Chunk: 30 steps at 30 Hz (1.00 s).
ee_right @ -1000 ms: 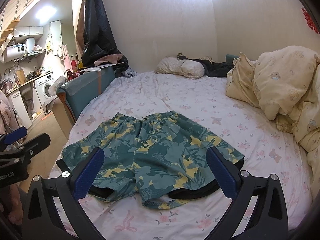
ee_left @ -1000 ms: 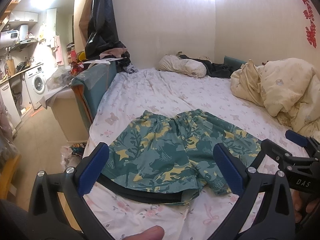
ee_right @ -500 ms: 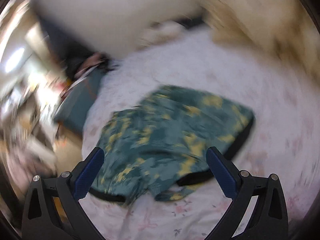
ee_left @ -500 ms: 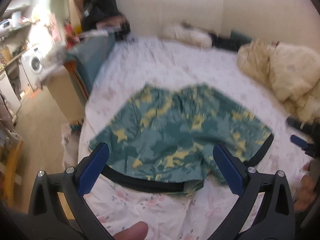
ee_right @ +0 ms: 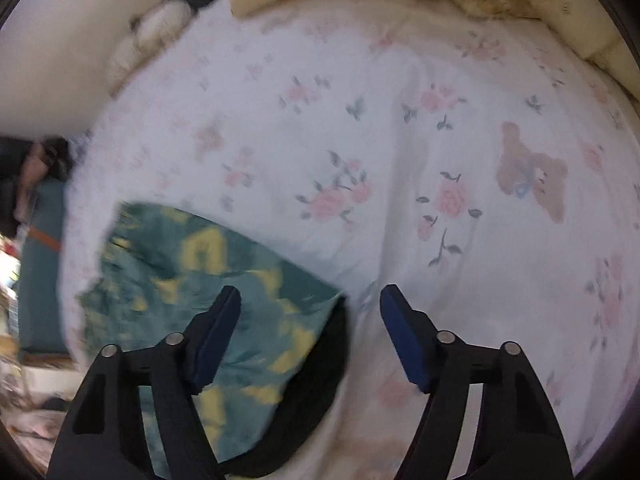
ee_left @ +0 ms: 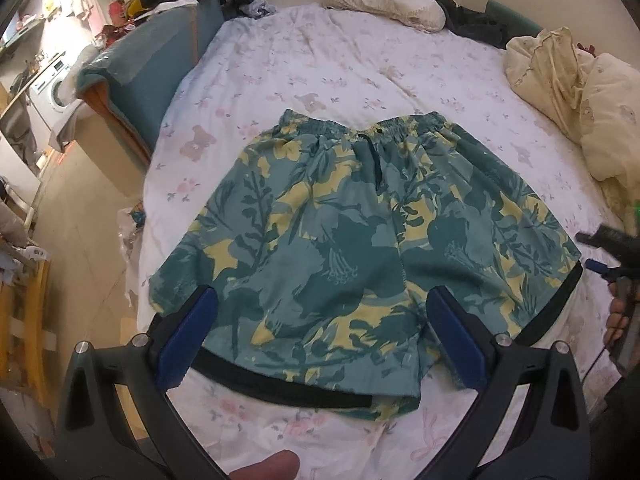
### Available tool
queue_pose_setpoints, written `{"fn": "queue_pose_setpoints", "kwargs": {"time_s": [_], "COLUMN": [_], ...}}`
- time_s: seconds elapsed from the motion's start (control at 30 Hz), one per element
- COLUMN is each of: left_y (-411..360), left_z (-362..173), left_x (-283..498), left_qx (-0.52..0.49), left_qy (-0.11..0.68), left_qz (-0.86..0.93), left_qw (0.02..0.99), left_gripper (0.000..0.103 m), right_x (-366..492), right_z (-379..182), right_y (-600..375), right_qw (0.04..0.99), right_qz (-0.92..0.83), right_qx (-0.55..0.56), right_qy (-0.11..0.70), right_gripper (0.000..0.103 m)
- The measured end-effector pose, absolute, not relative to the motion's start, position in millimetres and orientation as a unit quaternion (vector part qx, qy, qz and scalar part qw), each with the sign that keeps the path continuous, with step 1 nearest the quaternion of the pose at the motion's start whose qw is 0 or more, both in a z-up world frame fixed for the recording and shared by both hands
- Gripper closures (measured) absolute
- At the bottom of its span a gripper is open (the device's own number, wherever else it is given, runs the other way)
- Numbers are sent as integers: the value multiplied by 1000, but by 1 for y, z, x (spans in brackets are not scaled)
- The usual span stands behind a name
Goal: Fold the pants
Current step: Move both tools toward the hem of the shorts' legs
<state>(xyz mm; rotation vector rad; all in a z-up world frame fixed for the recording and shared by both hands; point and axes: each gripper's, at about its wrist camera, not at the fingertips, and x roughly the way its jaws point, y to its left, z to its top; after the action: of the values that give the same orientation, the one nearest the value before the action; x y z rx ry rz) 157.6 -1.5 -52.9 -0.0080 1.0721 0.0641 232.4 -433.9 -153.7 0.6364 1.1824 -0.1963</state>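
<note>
Because the floral shorts (ee_left: pixel 360 248) lie flat mid-frame on the bed (ee_left: pixel 312 56), the left gripper (ee_left: pixel 320 340) hangs spread above the lower-left hem, while the right gripper (ee_right: pixel 310 336), jaws closing, straddles the black-trimmed right corner, untouched.

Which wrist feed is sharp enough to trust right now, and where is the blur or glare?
Left wrist view: sharp, with fisheye bending at the edges; the green-and-yellow floral shorts read clearly. Right wrist view: motion-smeared, the shorts' pattern streaked, only the right hand-held gripper crisp. No strong glare in either.
</note>
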Motion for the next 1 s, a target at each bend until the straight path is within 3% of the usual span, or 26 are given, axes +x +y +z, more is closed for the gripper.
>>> {"fn": "queue_pose_setpoints", "kwargs": {"time_s": [0.07, 0.1, 0.13, 0.17, 0.3, 0.6, 0.73, 0.87, 0.93, 1.0], "left_y": [-2, -3, -2, -2, 2, 13, 1, -33, -62, -90], "left_z": [-55, -56, -57, -57, -56, -53, -61, -83, -95, -104], "left_x": [165, 169, 172, 174, 180, 213, 247, 289, 315, 336], "left_qx": [-4, -5, -9, -13, -18, -37, -42, -49, -47, -37], "left_qy": [513, 516, 517, 519, 527, 549, 551, 571, 586, 593], "left_qz": [30, 26, 19, 14, 21, 37, 36, 10, -6, -30], "left_qw": [858, 856, 856, 855, 849, 834, 833, 819, 809, 804], "left_gripper": [1, 1, 1, 1, 1, 1, 1, 2, 9, 11], "right_x": [241, 243, 245, 245, 244, 200, 172, 168, 169, 169], "right_z": [-165, -166, -163, -162, -158, -69, -100, -122, -131, -145], "right_y": [-434, -432, -429, -425, -409, -325, -273, -258, -263, -268], "right_qw": [775, 778, 786, 791, 797, 843, 776, 758, 751, 733], "right_qz": [-92, -89, -78, -60, 2, 184, 245, 239, 229, 224], "right_qx": [278, 271, 259, 254, 242, 189, 188, 177, 188, 223], "right_qy": [560, 559, 556, 554, 554, 469, 550, 580, 590, 603], "right_gripper": [38, 50, 77, 88, 102, 102, 102, 102, 102, 102]}}
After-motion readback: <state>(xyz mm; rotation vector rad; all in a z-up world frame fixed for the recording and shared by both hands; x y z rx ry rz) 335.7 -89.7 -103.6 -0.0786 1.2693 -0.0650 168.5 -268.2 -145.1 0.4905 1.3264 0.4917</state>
